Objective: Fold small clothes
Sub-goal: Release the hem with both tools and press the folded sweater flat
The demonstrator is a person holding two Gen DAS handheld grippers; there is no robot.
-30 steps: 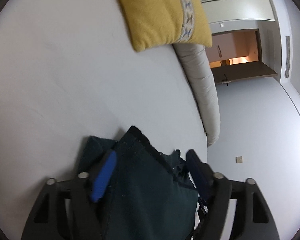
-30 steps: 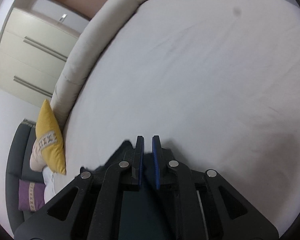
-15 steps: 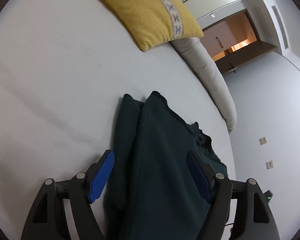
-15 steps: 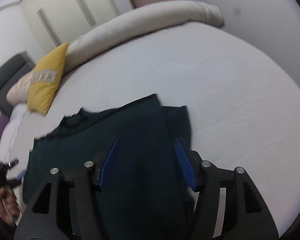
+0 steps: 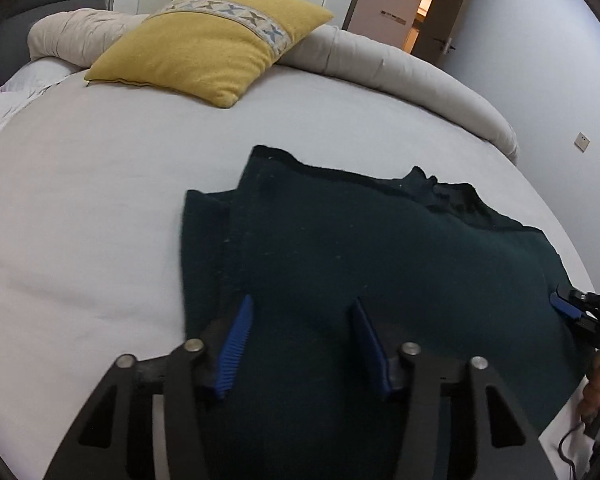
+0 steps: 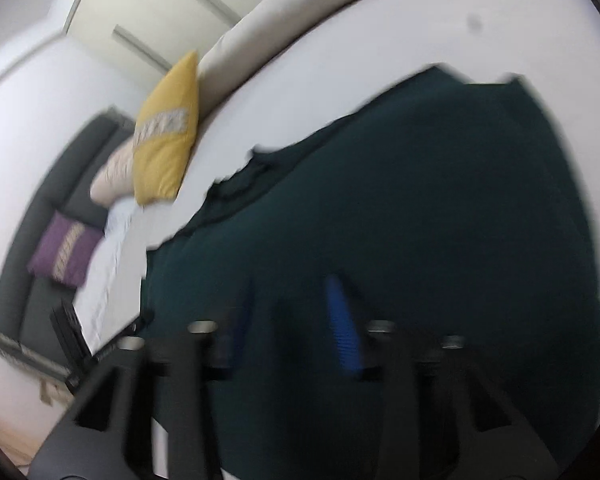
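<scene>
Two grippers are mine, one in each hand. My left gripper [image 5: 300,332] has a gap between its blue fingers [image 5: 236,336], and the gap is getting smaller. The dark green sweater [image 5: 380,248] lies flat on the white bed [image 5: 80,200], right under and ahead of those fingers, but they are not squeezing it. My right gripper [image 6: 292,320] is closing too, with the sweater spread out below it and nothing pinched. Far past my left fingers sits a yellow pillow [image 5: 212,48], against a long cream bolster [image 5: 400,68].
</scene>
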